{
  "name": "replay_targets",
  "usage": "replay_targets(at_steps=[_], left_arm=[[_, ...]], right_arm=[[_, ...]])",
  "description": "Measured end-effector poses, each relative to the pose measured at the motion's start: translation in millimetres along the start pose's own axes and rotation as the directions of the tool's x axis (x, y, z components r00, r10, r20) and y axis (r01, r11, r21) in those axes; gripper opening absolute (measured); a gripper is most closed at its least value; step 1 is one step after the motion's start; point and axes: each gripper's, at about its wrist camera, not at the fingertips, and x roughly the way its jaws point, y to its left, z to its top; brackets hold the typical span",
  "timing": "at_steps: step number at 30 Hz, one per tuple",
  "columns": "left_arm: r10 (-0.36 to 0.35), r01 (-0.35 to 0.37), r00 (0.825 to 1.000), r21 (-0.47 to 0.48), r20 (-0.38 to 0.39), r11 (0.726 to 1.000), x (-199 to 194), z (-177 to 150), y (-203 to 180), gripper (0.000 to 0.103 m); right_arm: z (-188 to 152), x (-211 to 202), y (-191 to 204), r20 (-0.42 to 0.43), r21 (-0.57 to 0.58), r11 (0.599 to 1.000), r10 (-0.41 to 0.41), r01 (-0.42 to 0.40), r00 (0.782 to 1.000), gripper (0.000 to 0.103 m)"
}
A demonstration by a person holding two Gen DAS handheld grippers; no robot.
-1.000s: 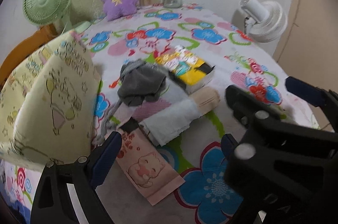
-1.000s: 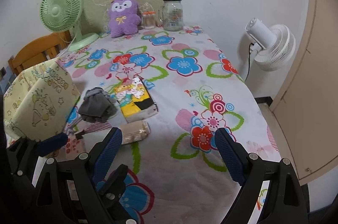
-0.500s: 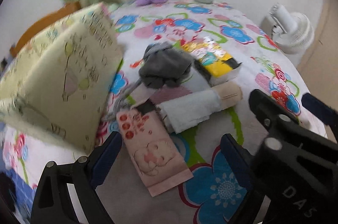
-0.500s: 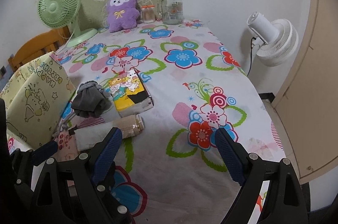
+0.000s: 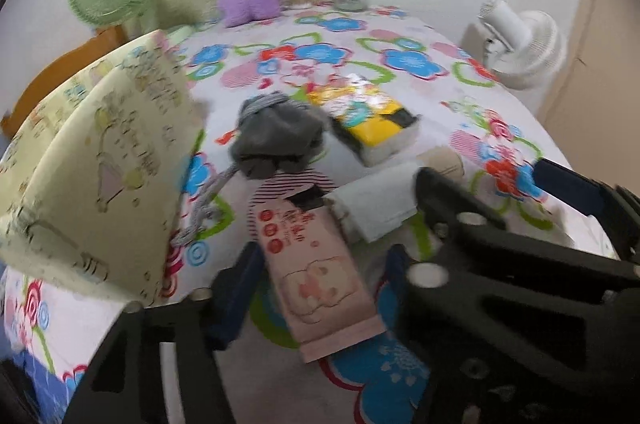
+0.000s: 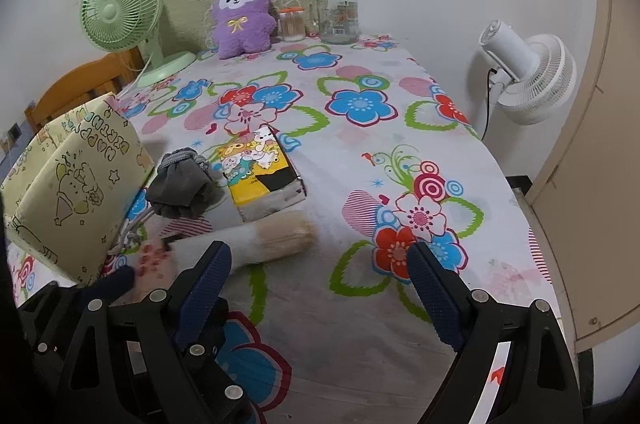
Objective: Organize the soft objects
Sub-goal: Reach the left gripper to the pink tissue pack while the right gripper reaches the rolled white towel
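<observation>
A pink tissue packet with a cartoon bear lies on the flowered tablecloth between the fingers of my left gripper. The jaws are closing around it: the left pad is at its edge, and a sliver of cloth still shows by the right pad. Behind it lie a rolled white and beige towel, a striped cloth, a grey sock bundle and a yellow tissue pack. My right gripper hovers open over bare cloth, just right of the towel.
A pale yellow fabric box stands at the left, close to the pile. At the back are a purple plush, a green fan and a glass jar. A white fan stands past the table's right edge.
My left gripper's jaws have narrowed from wide apart to close around the pink packet, and its view has shifted slightly. The right gripper has stayed open and almost still.
</observation>
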Motion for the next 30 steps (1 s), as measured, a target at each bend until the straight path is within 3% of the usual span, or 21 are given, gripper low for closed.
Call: replay_targets(at_steps=[6,16,27,28,30], left_arm=[[-0.055,0.055,0.998,0.026,-0.005,0.998,2,5,0,0.041],[-0.075,0.075,0.997,0.079,-0.005,0.994,10,16,0,0.040],[-0.091,0.091,0.996,0.102,-0.011,0.991,16,23,1,0.041],[-0.092,0.093,0.996,0.104,-0.011,0.990,16,23,1,0.041],[-0.091,0.091,0.996,0.112,-0.008,0.990,16,23,1,0.041]], right_arm=[[1,2,2,-0.005,-0.007,1.000,-0.006,0.006,1.000,0.092],[4,12,-5,-0.026,0.016,0.999,-0.032,0.033,0.999,0.092],[11,36,-6,-0.079,0.041,0.999,0.007,-0.004,0.997,0.091],[10,37,-7,-0.083,0.044,0.999,0.008,-0.004,0.997,0.088],[10,39,-6,-0.079,0.038,0.999,-0.012,0.015,0.997,0.065]])
